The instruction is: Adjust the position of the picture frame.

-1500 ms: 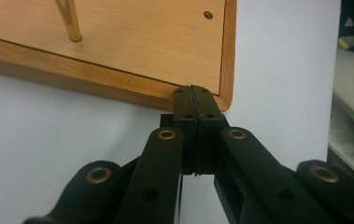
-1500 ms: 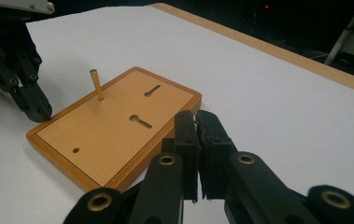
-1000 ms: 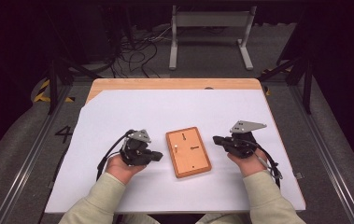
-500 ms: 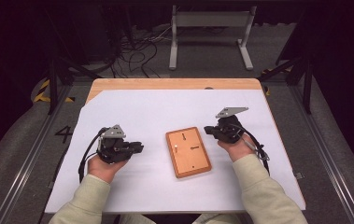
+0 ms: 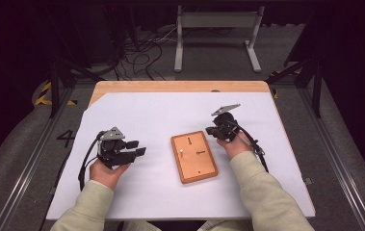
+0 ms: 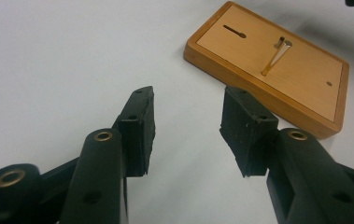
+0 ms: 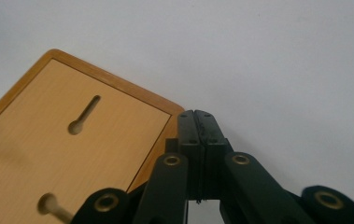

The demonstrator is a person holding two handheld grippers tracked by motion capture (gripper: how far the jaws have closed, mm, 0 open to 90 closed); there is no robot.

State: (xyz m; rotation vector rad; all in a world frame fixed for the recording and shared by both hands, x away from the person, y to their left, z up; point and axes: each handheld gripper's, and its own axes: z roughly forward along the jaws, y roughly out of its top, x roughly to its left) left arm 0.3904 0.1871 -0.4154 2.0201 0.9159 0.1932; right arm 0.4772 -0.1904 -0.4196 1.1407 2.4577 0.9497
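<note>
1. Wooden and orange-brown, the board (image 5: pixel 194 156) is lying flat on the white sheet (image 5: pixel 161 115) covering my counter (image 5: pixel 180 86), roughly midway between my two hands.
2. I am holding my left tool (image 5: pixel 136 148) low over the sheet, well to the left of the board and pointing toward it. Its jaws are standing wide apart with nothing between them; in the left gripper view (image 6: pixel 187 126) white sheet is showing through the gap, and the board (image 6: pixel 277 60) is lying beyond the pads.
3. I am holding my right tool (image 5: pixel 210 130) just beside the board's far right corner. Its jaws are pressed together, pad against pad, gripping nothing; in the right gripper view (image 7: pixel 198 122) the tips are sitting right by the board's rim (image 7: pixel 118 88).
4. Keyhole-shaped slots (image 7: pixel 85 114) are showing in the board's top face, and a slim peg (image 6: pixel 273 58) is lying in one of them.
</note>
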